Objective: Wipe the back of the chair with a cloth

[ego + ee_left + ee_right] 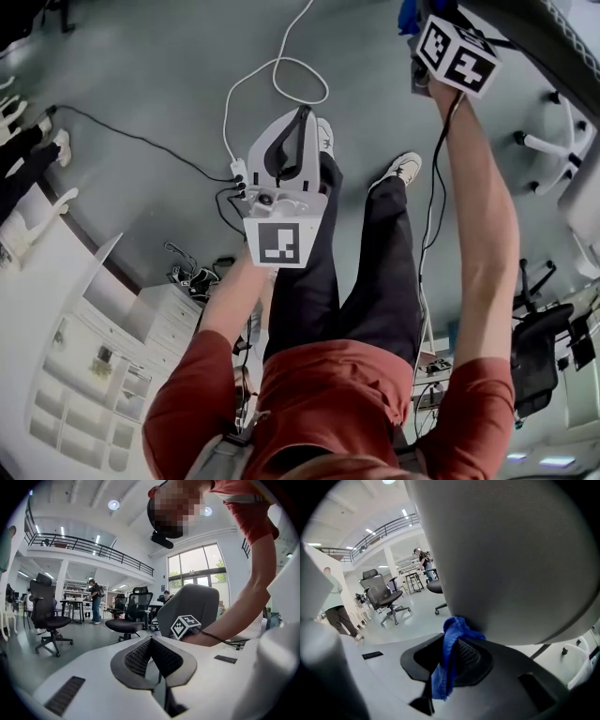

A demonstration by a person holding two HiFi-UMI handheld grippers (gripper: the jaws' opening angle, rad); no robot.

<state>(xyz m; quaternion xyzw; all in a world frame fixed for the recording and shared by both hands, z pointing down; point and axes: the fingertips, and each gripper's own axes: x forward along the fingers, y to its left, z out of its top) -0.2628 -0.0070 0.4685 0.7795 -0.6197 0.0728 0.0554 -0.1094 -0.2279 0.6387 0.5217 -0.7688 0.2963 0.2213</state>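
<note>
The grey chair back (511,559) fills the right gripper view. A blue cloth (446,665) is pinched in my right gripper (457,632), and its bunched top presses against the chair back's lower edge. In the head view the right gripper (427,23) is raised at the top right, with the cloth (409,17) showing beside its marker cube and the chair back (548,42) just beyond. My left gripper (303,114) hangs lower in the middle, shut with nothing in it. In the left gripper view, the shut jaws (151,641) point towards the chair back (197,603).
A white cable (281,70) loops on the grey floor beneath the left gripper. The chair's white star base (553,145) spreads at the right. Black office chairs (47,616), desks and standing people fill the room behind. A white shelf unit (84,375) stands lower left.
</note>
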